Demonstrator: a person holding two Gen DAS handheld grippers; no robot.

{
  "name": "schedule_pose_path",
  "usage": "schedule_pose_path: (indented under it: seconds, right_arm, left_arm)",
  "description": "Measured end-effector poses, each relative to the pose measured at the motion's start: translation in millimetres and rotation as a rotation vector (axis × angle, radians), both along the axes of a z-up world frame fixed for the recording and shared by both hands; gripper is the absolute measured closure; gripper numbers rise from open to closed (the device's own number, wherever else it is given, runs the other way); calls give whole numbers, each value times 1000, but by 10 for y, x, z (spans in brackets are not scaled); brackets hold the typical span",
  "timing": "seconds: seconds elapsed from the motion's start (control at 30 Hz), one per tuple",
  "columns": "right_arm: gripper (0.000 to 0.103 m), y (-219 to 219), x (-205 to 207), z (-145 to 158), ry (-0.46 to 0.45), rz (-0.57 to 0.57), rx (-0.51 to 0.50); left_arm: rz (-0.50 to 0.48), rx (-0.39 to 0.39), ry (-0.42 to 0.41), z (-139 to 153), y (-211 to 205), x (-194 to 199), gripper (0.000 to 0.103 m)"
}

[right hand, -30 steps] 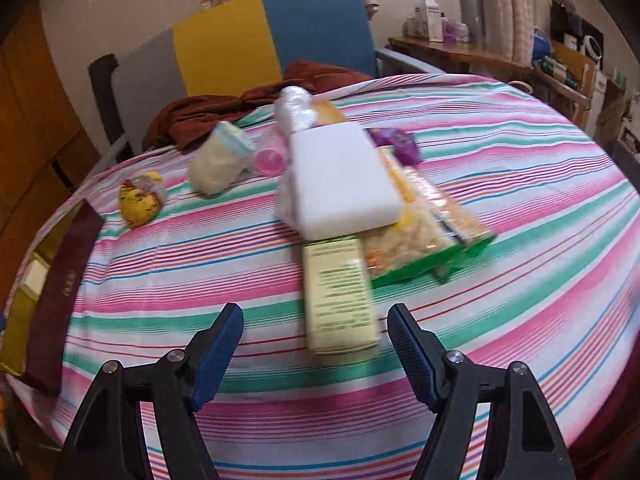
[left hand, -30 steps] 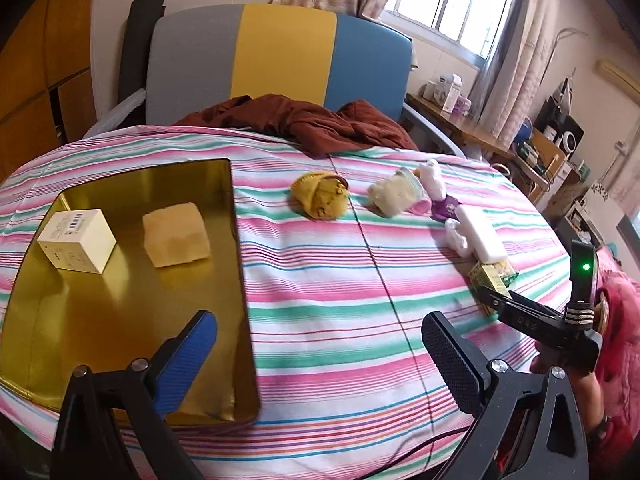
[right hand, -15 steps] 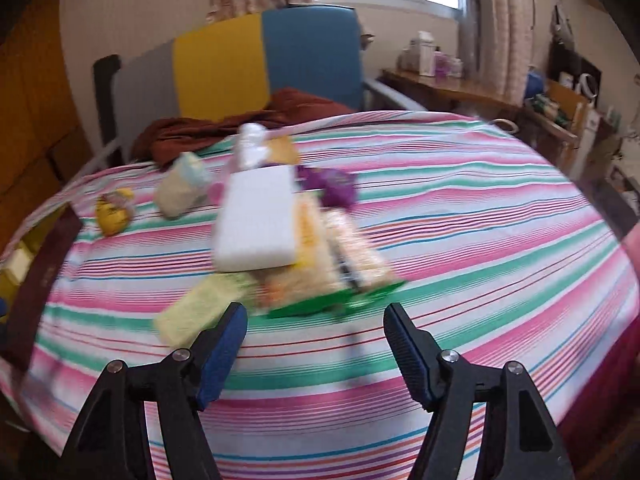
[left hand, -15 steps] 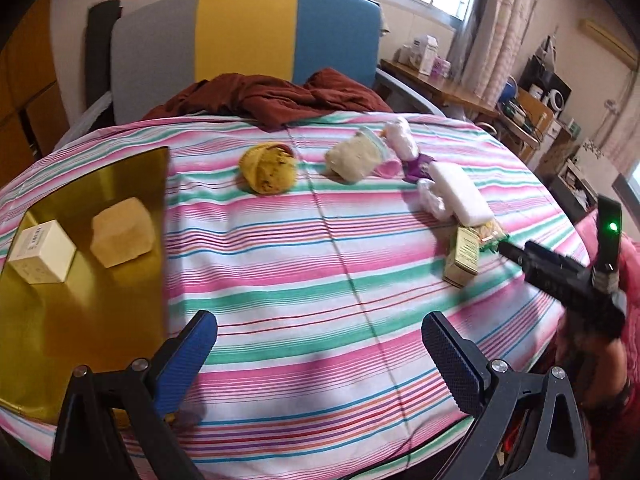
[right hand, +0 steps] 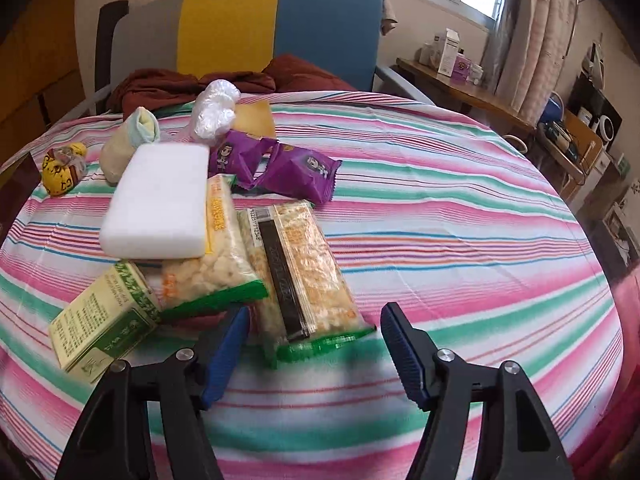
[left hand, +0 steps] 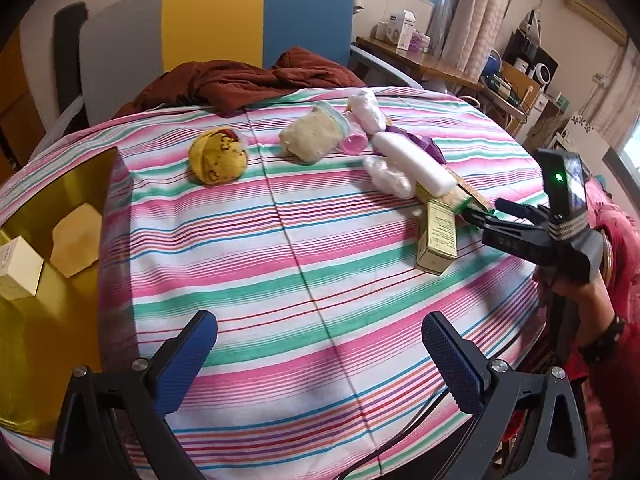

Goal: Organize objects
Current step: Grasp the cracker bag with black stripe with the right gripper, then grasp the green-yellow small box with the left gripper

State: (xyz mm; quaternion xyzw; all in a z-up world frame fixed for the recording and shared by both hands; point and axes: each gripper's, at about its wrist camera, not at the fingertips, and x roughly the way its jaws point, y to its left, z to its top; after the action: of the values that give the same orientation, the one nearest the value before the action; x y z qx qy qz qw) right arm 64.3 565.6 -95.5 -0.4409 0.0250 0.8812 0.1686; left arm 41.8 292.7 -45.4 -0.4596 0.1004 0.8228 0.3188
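A gold tin [left hand: 52, 320] at the left holds a cream box [left hand: 16, 268] and a yellow block [left hand: 76, 244]. My left gripper [left hand: 320, 354] is open and empty over the striped cloth. My right gripper [right hand: 314, 334] is open, its jaws either side of the near end of a clear snack pack [right hand: 300, 276]. Beside that pack lie a second snack pack [right hand: 212, 260], a green-yellow box [right hand: 104, 320], a white foam block [right hand: 158, 204] and purple packets [right hand: 296, 170]. The right gripper also shows in the left wrist view [left hand: 480, 210].
A yellow pouch [left hand: 218, 156], a beige pouch [left hand: 312, 136] and a white plastic bundle [left hand: 366, 110] lie further back. A brown cloth [left hand: 240, 80] drapes the table's far edge by a chair [left hand: 224, 32]. A cluttered desk [right hand: 460, 84] stands at the right.
My left gripper has swung right, away from the tin, toward the table's middle. My right gripper has shifted right from the green-yellow box and closed in on the clear snack pack.
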Motion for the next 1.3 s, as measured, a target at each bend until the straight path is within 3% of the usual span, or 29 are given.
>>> schedule_pose_path:
  seconds: [0.1, 0.27, 0.47, 0.87, 0.93, 1.07, 1.13, 1.3]
  right_arm:
    - [36, 46, -79, -46, 2, -4, -20]
    - [53, 109, 15, -63, 61, -57, -57]
    - [53, 208, 300, -84, 151, -224, -61]
    - [53, 217, 276, -124, 178, -244, -46]
    - [54, 208, 267, -128, 178, -246, -36]
    - [54, 188, 268, -133, 175, -248, -19]
    - [54, 186, 268, -135, 176, -249, -17]
    - [54, 169, 258, -138, 170, -250, 1]
  left_arm:
    - [-28, -5, -1, -22, 131, 10, 0]
    - [-71, -17, -3, -67, 383, 12, 0]
    - [-107, -8, -4, -139, 754, -61, 0]
    - [-159, -22, -12, -429, 1388, -200, 3]
    - [-161, -23, -12, -477, 1409, -233, 27]
    - [-192, -26, 30, -516, 1413, -209, 48]
    - [-206, -23, 52, -513, 1378, -189, 69]
    - [-207, 17, 63, -515, 1181, -172, 72]
